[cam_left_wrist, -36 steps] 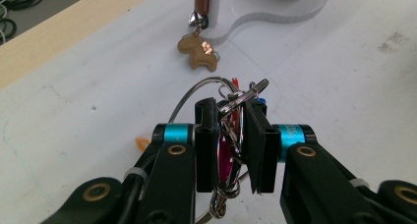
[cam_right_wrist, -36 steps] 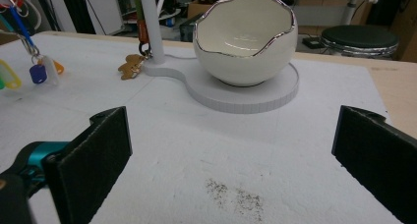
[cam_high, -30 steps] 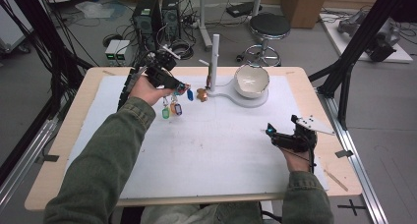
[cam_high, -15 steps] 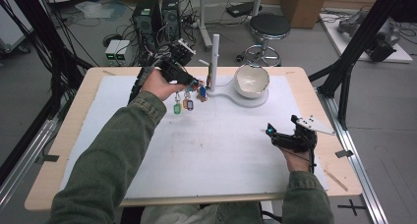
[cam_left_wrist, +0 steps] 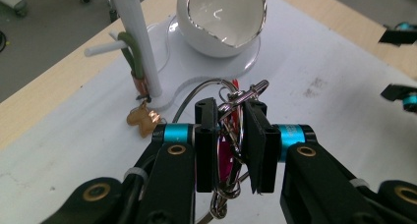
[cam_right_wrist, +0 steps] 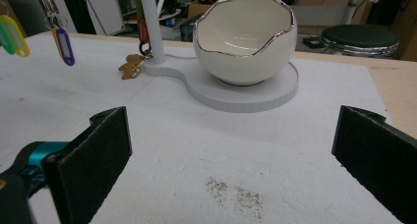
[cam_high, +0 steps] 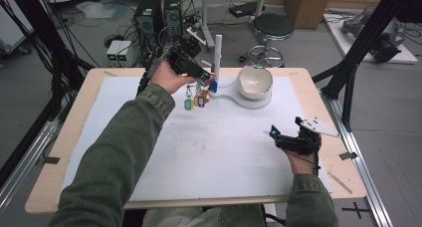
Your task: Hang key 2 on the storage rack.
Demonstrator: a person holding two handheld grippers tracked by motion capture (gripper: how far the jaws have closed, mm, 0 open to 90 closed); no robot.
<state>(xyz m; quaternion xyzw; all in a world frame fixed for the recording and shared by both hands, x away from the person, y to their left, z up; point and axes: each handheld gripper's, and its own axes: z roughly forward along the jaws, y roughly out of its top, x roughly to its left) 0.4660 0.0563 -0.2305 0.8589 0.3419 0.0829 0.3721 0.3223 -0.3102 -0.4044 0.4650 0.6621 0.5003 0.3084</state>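
My left gripper (cam_high: 204,77) is shut on a metal key ring (cam_left_wrist: 240,93) and holds it in the air beside the white peg stand (cam_high: 217,52). Coloured key tags (cam_high: 194,101) dangle under the ring, and a pink tag shows between the jaws in the left gripper view. A green cord with a gold charm (cam_left_wrist: 142,121) hangs from a peg at the post (cam_left_wrist: 134,32). The egg-shaped white bowl (cam_high: 255,81) sits on the stand's round base. My right gripper (cam_high: 273,133) rests open at the table's right, its pads (cam_right_wrist: 101,145) wide apart.
The stand's flat white base (cam_right_wrist: 275,94) lies on a white sheet (cam_high: 209,152) that covers the wooden table. Dark specks (cam_right_wrist: 236,192) mark the sheet near the right gripper. A stool (cam_high: 270,28) and computer cases stand on the floor beyond the far edge.
My left gripper has carried the key ring up and to the right, toward the stand's post. The right gripper has stayed put.
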